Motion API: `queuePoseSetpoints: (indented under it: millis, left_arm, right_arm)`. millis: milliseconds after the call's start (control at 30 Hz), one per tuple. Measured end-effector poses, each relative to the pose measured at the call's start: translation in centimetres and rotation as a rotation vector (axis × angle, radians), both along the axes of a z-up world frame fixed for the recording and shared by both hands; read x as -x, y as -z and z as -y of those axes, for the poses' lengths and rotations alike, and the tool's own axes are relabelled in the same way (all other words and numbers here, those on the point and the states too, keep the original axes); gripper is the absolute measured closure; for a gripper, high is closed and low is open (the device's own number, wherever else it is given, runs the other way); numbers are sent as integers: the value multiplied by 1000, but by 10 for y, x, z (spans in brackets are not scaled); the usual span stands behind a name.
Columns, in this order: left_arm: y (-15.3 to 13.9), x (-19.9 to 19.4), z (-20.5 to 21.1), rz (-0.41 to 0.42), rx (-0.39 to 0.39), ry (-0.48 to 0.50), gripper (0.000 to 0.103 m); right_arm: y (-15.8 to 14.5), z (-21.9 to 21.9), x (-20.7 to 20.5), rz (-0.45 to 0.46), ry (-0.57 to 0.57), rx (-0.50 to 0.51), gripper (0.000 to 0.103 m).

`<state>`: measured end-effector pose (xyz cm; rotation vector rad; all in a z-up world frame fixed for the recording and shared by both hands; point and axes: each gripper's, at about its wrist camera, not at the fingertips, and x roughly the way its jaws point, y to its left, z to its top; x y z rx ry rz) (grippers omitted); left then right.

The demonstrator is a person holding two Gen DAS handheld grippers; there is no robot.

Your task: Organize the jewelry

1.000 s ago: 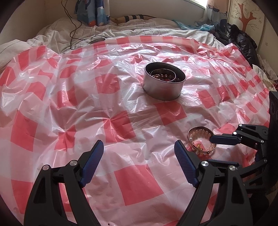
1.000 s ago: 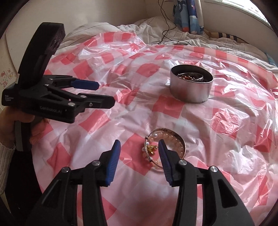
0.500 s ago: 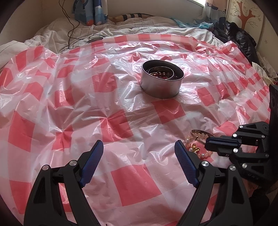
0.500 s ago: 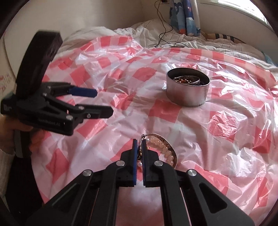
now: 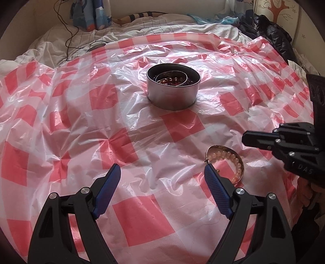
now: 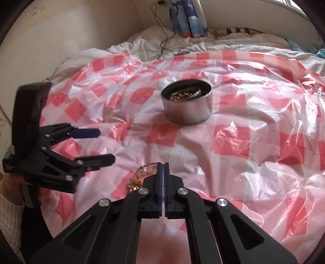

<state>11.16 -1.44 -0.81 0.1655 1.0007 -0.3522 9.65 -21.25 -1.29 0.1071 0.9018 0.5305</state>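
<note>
Bracelet of pale pink pearl beads, gold-rimmed, with gold charms.

Glossy crinkled plastic sheet; brushed metal tin — pearly bracelet.

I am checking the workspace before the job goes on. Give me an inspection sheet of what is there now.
Surface: red and white checked plastic sheet, wrinkled, spread over a bed.
Job's things: round metal tin, open, with jewelry inside; pearl bracelet lying on the sheet, nearer than the tin.
Clutter: dark heap of clothing at the far right edge.
Grippers: left gripper open, empty; right gripper, fingers just closed and shut, apparently with nothing between them, bracelet beside them.
Cables: black cable on the bedding beyond the sheet.
Surroundings: white bedding, blue curtain, pale walls.
</note>
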Motion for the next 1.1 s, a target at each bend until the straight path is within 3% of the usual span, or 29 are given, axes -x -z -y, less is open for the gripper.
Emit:
queuePoseSetpoints:
  millis: [300, 367, 400, 467, 567, 600, 633, 767, 900, 1100]
  left_arm:
    - [0, 0, -6, 2, 1, -6, 22]
    - [0, 0, -6, 3, -2, -6, 22]
    - [0, 0, -6, 5, -2, -5, 22]
    - [0, 0, -6, 3, 2, -8, 22]
    - [0, 0, -7, 3, -1, -8, 22]
    - [0, 0, -6, 3, 1, -7, 22]
    - [0, 0, -6, 3, 1, -7, 22]
    - [0, 0, -8, 4, 2, -9, 22]
    - [-1, -1, -8, 4, 1, -14, 22]
    - [-1, -2, -8, 3, -2, -15, 22]
  right_arm:
    - [26, -7, -5, -79, 10, 59, 100]
    - [28, -6, -5, -86, 16, 59, 90]
    - [29, -5, -5, -95, 11, 48, 75]
    - [30, -9, -3, -93, -6, 50, 68]
    - [29, -16, 0, -68, -17, 93, 69]
    - [29, -16, -1, -72, -21, 83, 75]
    - [29, -14, -1, -81, -27, 63, 82]
    - [26, -7, -3, -107, -36, -33, 89]
    - [15, 1, -2, -73, -19, -92, 94]
    - [18, -6, -3, -105, -37, -66, 90]
